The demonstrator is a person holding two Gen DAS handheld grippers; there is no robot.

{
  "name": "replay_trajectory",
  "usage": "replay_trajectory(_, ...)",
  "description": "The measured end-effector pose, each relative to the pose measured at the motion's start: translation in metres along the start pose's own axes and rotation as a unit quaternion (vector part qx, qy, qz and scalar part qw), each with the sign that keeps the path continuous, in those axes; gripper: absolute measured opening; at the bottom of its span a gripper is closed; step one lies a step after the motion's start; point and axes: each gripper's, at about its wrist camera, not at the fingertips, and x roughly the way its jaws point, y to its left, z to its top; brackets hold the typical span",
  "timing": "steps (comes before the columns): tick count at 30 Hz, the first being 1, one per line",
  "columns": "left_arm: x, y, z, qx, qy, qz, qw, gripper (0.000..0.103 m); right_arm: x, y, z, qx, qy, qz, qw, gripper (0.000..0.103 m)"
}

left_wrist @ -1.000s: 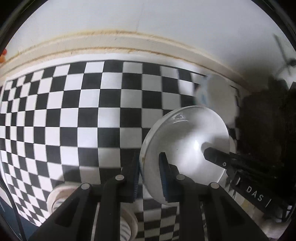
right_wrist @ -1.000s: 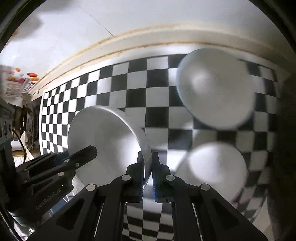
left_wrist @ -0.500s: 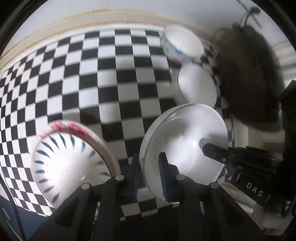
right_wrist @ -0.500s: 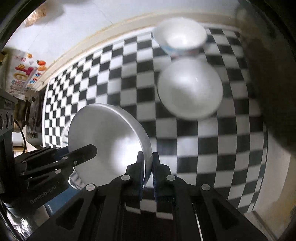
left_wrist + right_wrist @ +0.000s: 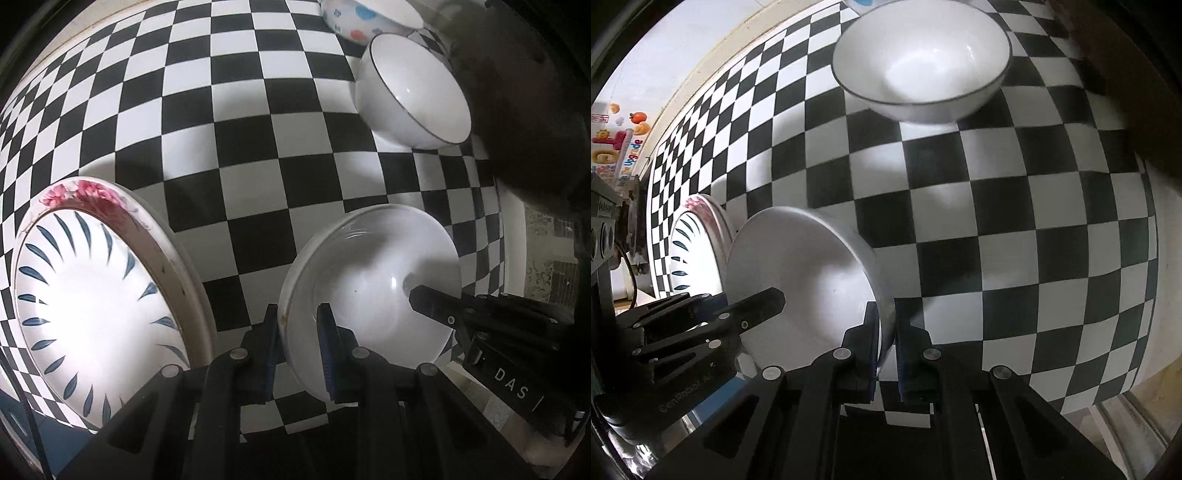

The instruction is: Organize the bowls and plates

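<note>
Both views have dropped toward the checkered worktop (image 5: 258,155). Left hand-held gripper (image 5: 295,347) and right hand-held gripper (image 5: 886,343) are each clamping opposite rims of one plain white bowl (image 5: 369,295), held tilted above the cloth. Leftward, a blue-leaf plate (image 5: 92,314) is lying atop a pink-floral plate (image 5: 92,192). Beyond, a dark-rimmed white bowl (image 5: 919,62) and a spotted bowl (image 5: 354,22) are standing together.

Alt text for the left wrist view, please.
The left gripper and right gripper clamp opposite rims of a plain white plate above a checkered tablecloth, with a blue-leaf plate left and two bowls beyond.
</note>
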Motion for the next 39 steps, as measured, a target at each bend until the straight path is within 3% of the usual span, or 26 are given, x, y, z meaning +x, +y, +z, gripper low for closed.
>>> replay_trajectory(12,0.024,-0.008,0.000,0.000,0.012,0.004,0.9999,0.018,0.018,0.001,0.002,0.009,0.012,-0.006,1.000,0.009)
replay_trajectory(21,0.020,-0.004,0.000,-0.011,0.022,-0.008,0.9997,0.018,0.022,0.002,0.004,0.014,0.018,-0.002,1.000,0.010)
replay_trajectory(24,0.000,-0.004,-0.005,-0.023,0.014,-0.013,0.9995,0.018,0.012,-0.003,0.005,0.015,0.014,-0.003,1.000,0.010)
replay_trajectory(28,-0.044,-0.015,-0.008,-0.011,-0.036,-0.002,0.9993,0.019,-0.023,-0.008,0.010,0.020,-0.017,0.001,1.000,0.010)
replay_trajectory(32,-0.070,-0.024,0.014,0.006,-0.084,0.017,0.9963,0.025,-0.061,-0.008,0.033,0.014,-0.068,-0.029,0.997,0.011)
replay_trajectory(39,-0.053,-0.030,0.093,-0.021,-0.061,-0.028,0.9975,0.025,-0.072,-0.015,0.109,0.000,-0.089,-0.093,0.992,0.013)
